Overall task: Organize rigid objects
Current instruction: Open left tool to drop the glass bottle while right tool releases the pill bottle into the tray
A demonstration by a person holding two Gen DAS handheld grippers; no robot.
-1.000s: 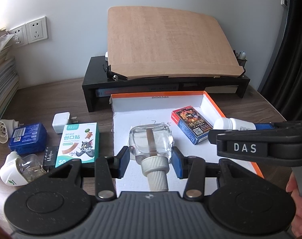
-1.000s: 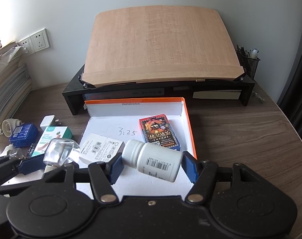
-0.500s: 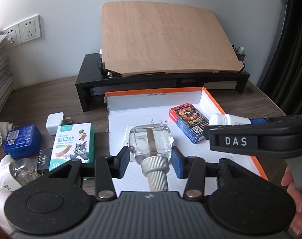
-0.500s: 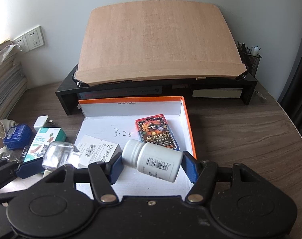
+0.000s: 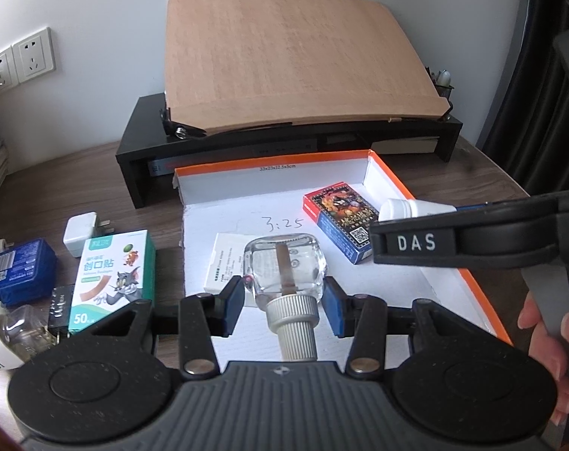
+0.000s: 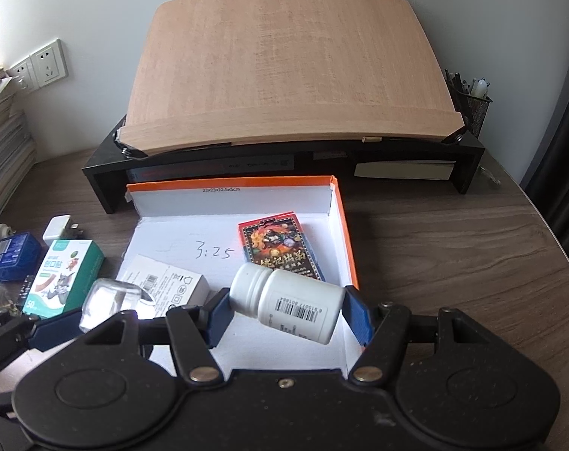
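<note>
My left gripper (image 5: 283,293) is shut on a clear glass bottle (image 5: 284,267) with a ribbed white cap, held over the white floor of an orange-rimmed box (image 5: 269,159). My right gripper (image 6: 286,312) is shut on a white pill bottle (image 6: 290,302), held tilted over the box's (image 6: 228,184) right front part. In the box lie a card pack (image 5: 341,221) (image 6: 279,244) and a small white carton (image 5: 224,263) (image 6: 164,282). The glass bottle also shows in the right wrist view (image 6: 109,298), and the pill bottle in the left wrist view (image 5: 404,208).
Left of the box on the wooden desk lie a green plaster box (image 5: 111,278), a white charger (image 5: 81,231), a blue box (image 5: 19,270) and a plug-in vaporiser bottle (image 5: 14,332). A black riser (image 6: 292,158) with a wooden board stands behind. A pen holder (image 6: 470,101) stands at the back right.
Both grippers have moved forward and a little to the right over the box with their bottles. The white carton has come into sight beyond the glass bottle.
</note>
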